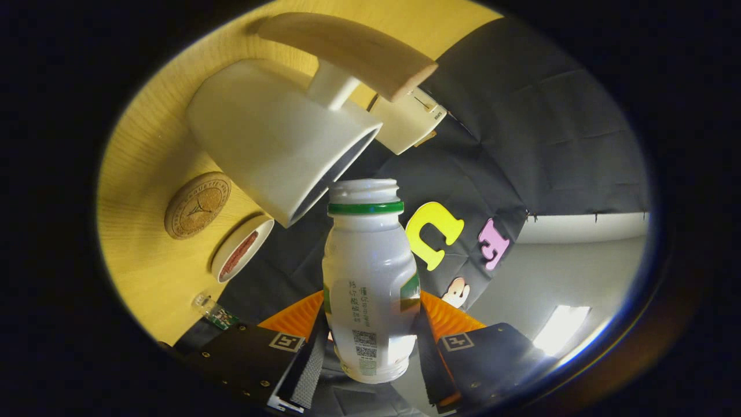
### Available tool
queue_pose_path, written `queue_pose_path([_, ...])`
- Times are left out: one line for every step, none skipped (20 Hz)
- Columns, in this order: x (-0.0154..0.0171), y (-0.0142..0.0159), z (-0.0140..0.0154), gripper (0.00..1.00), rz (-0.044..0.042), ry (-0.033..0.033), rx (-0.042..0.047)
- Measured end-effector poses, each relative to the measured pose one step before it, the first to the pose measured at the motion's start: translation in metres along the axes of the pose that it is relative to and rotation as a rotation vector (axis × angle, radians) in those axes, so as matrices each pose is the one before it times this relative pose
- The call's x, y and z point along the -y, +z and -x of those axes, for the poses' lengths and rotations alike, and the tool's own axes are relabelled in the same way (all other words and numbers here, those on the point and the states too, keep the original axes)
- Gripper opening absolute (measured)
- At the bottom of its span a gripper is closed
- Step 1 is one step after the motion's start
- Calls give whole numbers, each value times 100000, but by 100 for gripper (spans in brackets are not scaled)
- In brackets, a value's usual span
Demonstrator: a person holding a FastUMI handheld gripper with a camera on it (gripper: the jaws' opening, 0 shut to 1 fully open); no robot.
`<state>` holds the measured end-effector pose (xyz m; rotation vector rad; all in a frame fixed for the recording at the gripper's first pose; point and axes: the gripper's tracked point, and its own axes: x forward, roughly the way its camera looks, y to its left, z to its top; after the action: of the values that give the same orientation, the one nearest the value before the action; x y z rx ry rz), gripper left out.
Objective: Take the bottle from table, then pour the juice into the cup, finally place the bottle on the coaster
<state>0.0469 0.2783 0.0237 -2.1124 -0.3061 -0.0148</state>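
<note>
Wooden table (145,255) – black cloth wall | gripper (370,353) clamps bottle (369,278)

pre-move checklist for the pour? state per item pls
1. Grip: gripper fingers press both sides of the bottle - ok.
2. Cap off: the bottle's threaded mouth is open - ok.
3. Alignment: the mouth sits just at the rim of the cup, by the opening - ok.
4. Juice flowing: no stream visible - cannot tell.
5. Cup fill level: inside of cup in shadow - cannot tell.
6. Coaster free for placing: nothing on it; the small dish lies beside it, apart - ok.
</note>
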Motion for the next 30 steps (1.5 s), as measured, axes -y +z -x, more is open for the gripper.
queue_pose_path([-138,-290,-65,71,-3234,746,-744])
queue_pose_path([54,-178,-19,71,-3377,482,-762])
queue_pose_path([-92,-276,21,71,-4756,845,-741])
queue_pose_path([-95,-383,26,71,-6034,948,-578])
queue_pose_path([-140,-358,53,71,-6987,1195,-674])
queue_pose_path([-139,-324,172,71,-7647,1231,-967])
queue_pose_path([-53,-277,159,71,-7681,1607,-948])
queue_pose_path([68,-192,-137,71,-8072,1502,-995])
queue_pose_path([-22,-156,-33,71,-8445,1569,-793])
queue_pose_path([-33,-176,-95,71,-8593,1484,-925])
queue_pose_path([-91,-255,4,71,-8626,1805,-953])
queue_pose_path([-148,-282,-266,71,-8877,1555,-979])
queue_pose_path([-104,-220,-79,71,-8922,1671,-694])
queue_pose_path([-35,-301,-142,71,-9056,1122,-359])
queue_pose_path([-51,-220,-276,71,-8704,1344,-588])
queue_pose_path([-288,-267,-233,71,-8113,1112,-457])
queue_pose_path([-99,-283,-275,71,-6532,521,54])
queue_pose_path([-96,-343,-281,71,-5318,407,117])
queue_pose_path([-113,-455,-258,71,-4945,731,-421])
queue_pose_path([-206,-407,-295,71,-5401,1194,-1226])
queue_pose_path([-418,-544,-392,71,-6343,1439,-904])
queue_pose_path([-345,-427,-318,71,-6601,1561,-892])
queue_pose_path([-325,-454,-274,71,-6699,1694,-805])
queue_pose_path([-363,-354,-345,71,-6712,2054,-351])
queue_pose_path([-147,-244,-353,71,-6336,1596,-363])
queue_pose_path([-227,-323,-289,71,-5715,1696,-351])
queue_pose_path([-240,-394,-298,71,-5454,1806,-583])
queue_pose_path([-413,-355,-387,71,-5430,2167,-464])
queue_pose_path([-275,-246,-365,71,-5055,1745,-403])
queue_pose_path([-213,-293,-339,71,-3916,1253,-219])
